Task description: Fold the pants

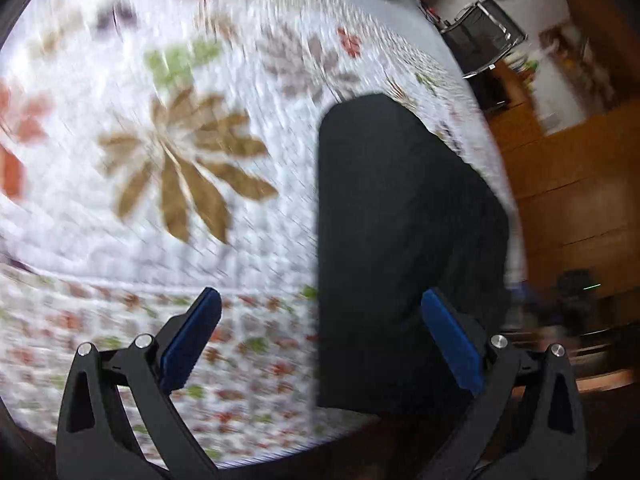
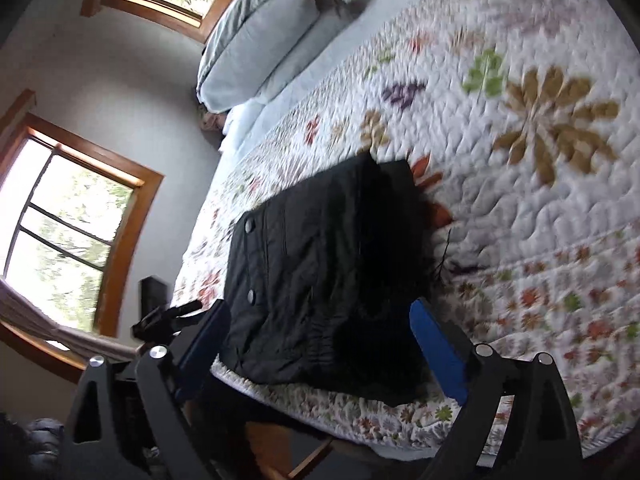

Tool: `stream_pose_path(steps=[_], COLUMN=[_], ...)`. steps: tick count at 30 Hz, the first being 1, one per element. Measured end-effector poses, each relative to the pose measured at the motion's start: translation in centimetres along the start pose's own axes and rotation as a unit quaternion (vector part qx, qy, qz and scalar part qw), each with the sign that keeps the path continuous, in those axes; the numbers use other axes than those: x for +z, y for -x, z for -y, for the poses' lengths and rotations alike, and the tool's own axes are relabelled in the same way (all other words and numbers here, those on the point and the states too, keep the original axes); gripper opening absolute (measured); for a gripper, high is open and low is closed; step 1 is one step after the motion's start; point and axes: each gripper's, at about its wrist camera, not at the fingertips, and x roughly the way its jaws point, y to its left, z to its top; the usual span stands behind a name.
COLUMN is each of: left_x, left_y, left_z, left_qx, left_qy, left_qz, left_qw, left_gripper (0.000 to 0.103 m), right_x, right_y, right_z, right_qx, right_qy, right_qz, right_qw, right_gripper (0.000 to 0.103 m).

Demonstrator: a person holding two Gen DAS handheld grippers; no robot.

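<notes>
The black pants point(image 2: 332, 272) lie folded into a compact rectangle near the edge of the bed, with two snap buttons and an elastic waistband showing. They also show in the left wrist view point(image 1: 400, 248) as a dark oblong. My left gripper point(image 1: 320, 336) is open and empty, above the quilt with its right finger over the pants. My right gripper point(image 2: 320, 340) is open and empty, hovering above the near end of the pants.
A white floral quilt point(image 2: 520, 200) covers the bed. Pale blue pillows point(image 2: 256, 44) lie at the head. Windows point(image 2: 68, 232) and a wall are on the left. Wooden furniture point(image 1: 580, 184) and a chair point(image 1: 484, 36) stand beyond the bed edge.
</notes>
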Motion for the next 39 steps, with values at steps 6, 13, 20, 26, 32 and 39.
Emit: stream_pose_path(steps=[6, 13, 20, 26, 32, 39], left_x=[0.1, -1.0, -1.3, -0.9, -0.7, -0.2], left_y=[-3.2, -6.7, -9.8, -11.0, -11.3, -11.6], left_z=[-1.5, 0.1, 1.2, 2.8, 3.4, 4.2], left_qx=[-0.050, -0.122, -0.141, -0.145, -0.140, -0.116], left_qy=[0.036, 0.026, 0.023, 0.016, 0.020, 0.034], left_qz=[-0.068, -0.125, -0.149, -0.164, -0.163, -0.166], left_qw=[0.9958, 0.9844, 0.9785, 0.9757, 0.9764, 0.9788], left_gripper=[0.100, 0.100, 0.100, 0.100, 0.100, 0.100], right_x=[-0.2, 0.0, 0.1, 0.0, 0.1, -0.6], right_y=[-2.6, -3.9, -4.4, -5.1, -5.4, -7.4], right_z=[3.1, 4.7, 5.9, 6.5, 6.0, 4.1], right_qx=[0.020, 0.054, 0.090, 0.106, 0.067, 0.065], right_qy=[-0.048, -0.068, -0.080, -0.078, -0.049, -0.021], right_qz=[-0.034, -0.040, -0.048, -0.063, -0.082, -0.118], right_qw=[0.998, 0.995, 0.992, 0.989, 0.993, 0.991], right_gripper=[0.093, 0.093, 0.096, 0.099, 0.099, 0.100])
